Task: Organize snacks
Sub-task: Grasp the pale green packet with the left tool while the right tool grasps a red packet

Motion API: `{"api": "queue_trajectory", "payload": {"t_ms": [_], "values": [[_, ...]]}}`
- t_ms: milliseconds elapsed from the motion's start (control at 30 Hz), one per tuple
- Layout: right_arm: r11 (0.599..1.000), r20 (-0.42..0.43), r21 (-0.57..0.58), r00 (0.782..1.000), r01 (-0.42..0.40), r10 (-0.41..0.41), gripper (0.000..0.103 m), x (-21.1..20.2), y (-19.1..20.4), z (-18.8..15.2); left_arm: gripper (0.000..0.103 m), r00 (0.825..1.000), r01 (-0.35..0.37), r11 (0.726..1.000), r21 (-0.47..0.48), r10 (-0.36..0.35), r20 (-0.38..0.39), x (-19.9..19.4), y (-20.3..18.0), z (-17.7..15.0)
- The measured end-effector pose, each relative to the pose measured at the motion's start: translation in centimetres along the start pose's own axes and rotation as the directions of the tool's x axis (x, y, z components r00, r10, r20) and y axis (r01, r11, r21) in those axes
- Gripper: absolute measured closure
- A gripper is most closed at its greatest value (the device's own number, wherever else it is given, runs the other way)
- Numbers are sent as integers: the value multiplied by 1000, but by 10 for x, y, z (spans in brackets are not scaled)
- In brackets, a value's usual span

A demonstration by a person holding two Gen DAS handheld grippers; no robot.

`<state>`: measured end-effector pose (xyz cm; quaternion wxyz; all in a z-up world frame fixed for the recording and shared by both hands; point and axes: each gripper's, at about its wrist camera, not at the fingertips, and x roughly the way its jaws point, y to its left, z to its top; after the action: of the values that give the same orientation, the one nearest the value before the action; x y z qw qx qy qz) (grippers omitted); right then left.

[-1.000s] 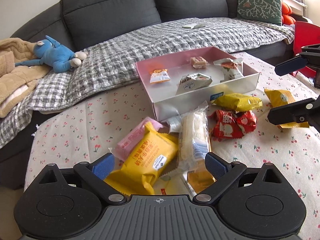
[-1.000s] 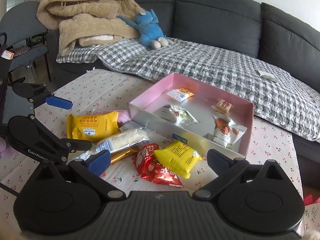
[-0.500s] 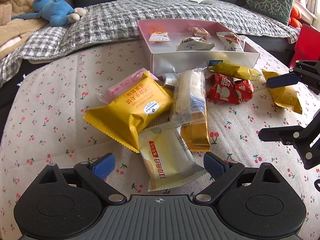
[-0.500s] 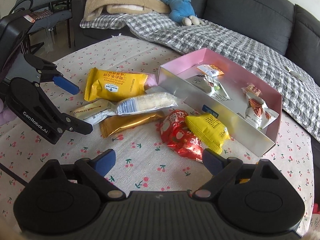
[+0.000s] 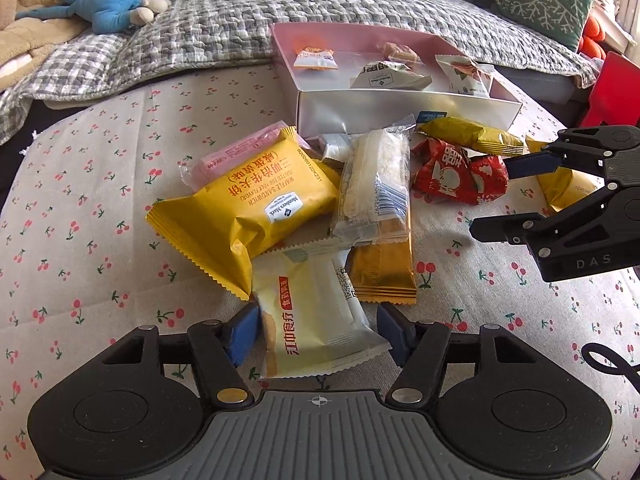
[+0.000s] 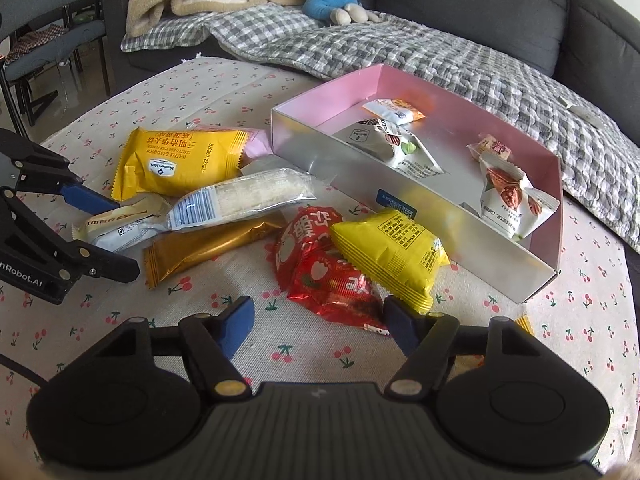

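- Sofa [image 6: 500,4] w/ checked blanket [image 5: 224,32], far beyond both sets of fingers; blue plush toy [image 5: 108,4] lies on it.
- Table w/ cherry-print cloth [image 5: 92,208] under everything.
- Pink box [image 6: 432,184], open top, beyond the right fingers & to their right; holds a few small packets, e.g. a white one w/ red nuts [image 6: 514,204] at its near end.
- Left gripper [image 5: 316,334]: jaws have just been closing, now at a medium gap, w/ the cream packet [image 5: 316,320] between the fingers. Left pad sits at the packet's edge, right pad just beside it w/ a slim gap showing; no squeeze visible.
- Right gripper [image 6: 318,324]: jaws also just been closing, still apart. Near end of the red packet [image 6: 320,264] lies just ahead of & between the fingertips; no pad touches it.
- Big yellow packet [image 5: 248,208], ahead-left of the left fingers, overlapping a pink packet [image 5: 232,152].
- Clear long packet [image 5: 376,184] straight ahead of the left fingers, on top of a gold packet [image 5: 384,268].
- Small yellow packet [image 6: 392,248] leans on the red one, just ahead of the right gripper's right finger.
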<state>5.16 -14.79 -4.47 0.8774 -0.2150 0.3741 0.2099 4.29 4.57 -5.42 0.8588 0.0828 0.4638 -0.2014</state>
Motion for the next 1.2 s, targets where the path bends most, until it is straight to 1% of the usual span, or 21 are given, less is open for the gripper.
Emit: {"api": "queue_trajectory", "payload": {"t_ms": [67, 133, 167, 200, 233, 267, 533, 933, 1200], "values": [[1000, 1, 4, 1000, 9, -9, 43, 3, 0, 0, 41, 1000, -4, 1000, 7, 4, 1, 0, -1, 0], [1000, 6, 4, 1000, 15, -15, 46, 3, 0, 0, 42, 1000, -12, 1000, 21, 12, 2, 1, -2, -1], [1000, 10, 3, 1000, 17, -17, 51, 3, -1, 1, 43, 1000, -18, 999, 27, 18, 2, 1, -3, -1], [1000, 13, 1, 1000, 18, -18, 53, 3, -1, 1, 46, 1000, -25, 999, 34, 25, 2, 1, -4, -1], [1000, 15, 1, 1000, 21, -21, 57, 2, -1, 1, 46, 1000, -28, 999, 39, 28, 2, 1, -5, -1], [1000, 16, 0, 1000, 26, -26, 65, 2, -1, 2, 46, 1000, -29, 999, 39, 29, 1, 1, -5, -1], [999, 8, -27, 1000, 31, -30, 67, -1, 2, 3, 47, 999, -32, 998, 45, 32, -1, 0, -6, -2], [1000, 8, -5, 1000, 23, -23, 68, -13, 2, 4, 48, 1000, -17, 999, 43, 17, 2, -6, -8, -3], [1000, 27, 13, 1000, -12, 12, 68, -27, 1, 4, 48, 1000, 7, 999, 41, -7, 17, -15, -10, -1]]}}
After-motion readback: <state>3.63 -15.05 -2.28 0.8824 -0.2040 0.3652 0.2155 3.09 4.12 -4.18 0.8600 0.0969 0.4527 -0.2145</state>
